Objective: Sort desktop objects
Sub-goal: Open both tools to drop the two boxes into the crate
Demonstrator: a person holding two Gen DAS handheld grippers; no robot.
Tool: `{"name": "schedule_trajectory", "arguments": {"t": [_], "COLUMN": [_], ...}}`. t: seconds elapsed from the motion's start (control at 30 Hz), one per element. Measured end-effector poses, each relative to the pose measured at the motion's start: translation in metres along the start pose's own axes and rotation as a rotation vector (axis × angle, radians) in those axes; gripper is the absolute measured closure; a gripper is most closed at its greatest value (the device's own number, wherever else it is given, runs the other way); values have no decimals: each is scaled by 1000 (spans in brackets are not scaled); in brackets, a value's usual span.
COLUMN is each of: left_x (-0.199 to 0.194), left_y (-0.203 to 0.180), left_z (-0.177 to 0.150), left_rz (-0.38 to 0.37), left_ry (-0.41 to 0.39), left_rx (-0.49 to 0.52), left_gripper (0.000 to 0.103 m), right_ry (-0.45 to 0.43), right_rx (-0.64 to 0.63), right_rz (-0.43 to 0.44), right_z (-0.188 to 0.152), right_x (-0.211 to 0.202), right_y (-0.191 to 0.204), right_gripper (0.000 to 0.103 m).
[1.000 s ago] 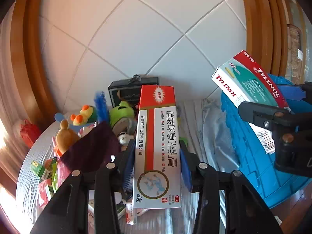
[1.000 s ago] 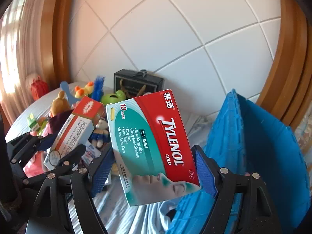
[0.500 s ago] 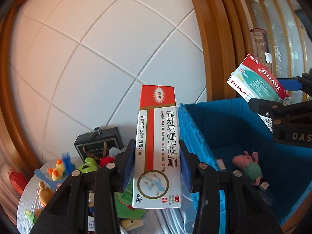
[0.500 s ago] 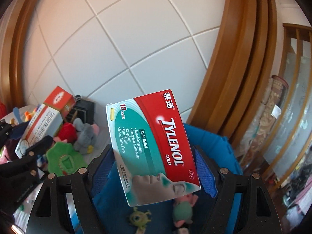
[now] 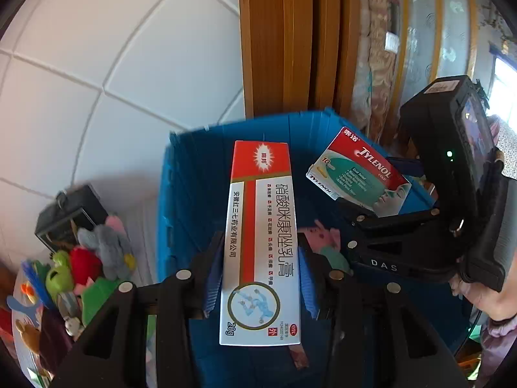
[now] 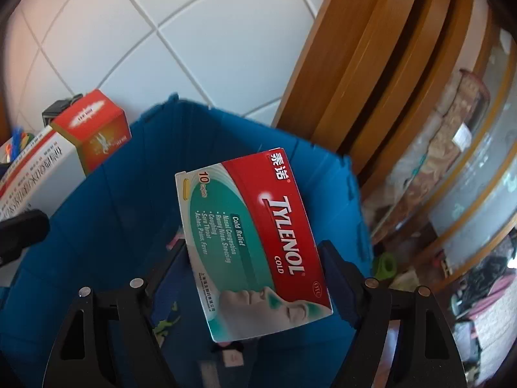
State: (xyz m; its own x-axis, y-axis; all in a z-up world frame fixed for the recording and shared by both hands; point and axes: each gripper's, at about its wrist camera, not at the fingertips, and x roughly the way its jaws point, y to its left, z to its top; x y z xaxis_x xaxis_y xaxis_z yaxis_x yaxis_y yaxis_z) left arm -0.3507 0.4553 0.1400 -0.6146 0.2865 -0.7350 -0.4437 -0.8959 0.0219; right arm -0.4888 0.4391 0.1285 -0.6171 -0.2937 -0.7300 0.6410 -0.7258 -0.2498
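Left wrist view: left gripper [image 5: 258, 278] clamps ointment box [image 5: 260, 242] above blue bin [image 5: 181, 194]. Right gripper [image 6: 255, 284] grips Tylenol box [image 6: 255, 242], also over bin. Step: drop-off. Next: open fingers, let both fall in.

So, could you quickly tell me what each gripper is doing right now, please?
Left gripper: closed on the red-and-white ointment box.
Right gripper: closed on the Tylenol box.

black claw [image 5: 258, 283], blue pads [image 5: 211, 286], silver screws, "das" marking.
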Motion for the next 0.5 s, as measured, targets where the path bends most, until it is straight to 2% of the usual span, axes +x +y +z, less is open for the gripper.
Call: {"name": "schedule_trajectory", "arguments": {"t": [0.13, 0.23, 0.33, 0.37, 0.43, 0.5], "left_x": [84, 135, 169, 177, 189, 193], "left_y": [-20, -22, -29, -30, -32, -33], "left_z": [-10, -35, -56, -64, -77, -83], "left_rz": [57, 39, 37, 38, 45, 47], "left_ry": [225, 373, 510, 548, 631, 669], "left_rx": [36, 12, 50, 57, 61, 55], "left_gripper": [62, 62, 62, 62, 62, 62], "right_ry": [254, 430, 551, 587, 645, 679], "right_rx": [62, 86, 51, 47, 14, -41], "right_rz": [124, 173, 167, 179, 180, 166], "right_z": [-27, -59, -88, -96, -111, -119], "right_x": [80, 134, 166, 174, 184, 190], "right_y": [-13, -12, -2, 1, 9, 18], "right_gripper": [24, 24, 30, 46, 49, 49]}}
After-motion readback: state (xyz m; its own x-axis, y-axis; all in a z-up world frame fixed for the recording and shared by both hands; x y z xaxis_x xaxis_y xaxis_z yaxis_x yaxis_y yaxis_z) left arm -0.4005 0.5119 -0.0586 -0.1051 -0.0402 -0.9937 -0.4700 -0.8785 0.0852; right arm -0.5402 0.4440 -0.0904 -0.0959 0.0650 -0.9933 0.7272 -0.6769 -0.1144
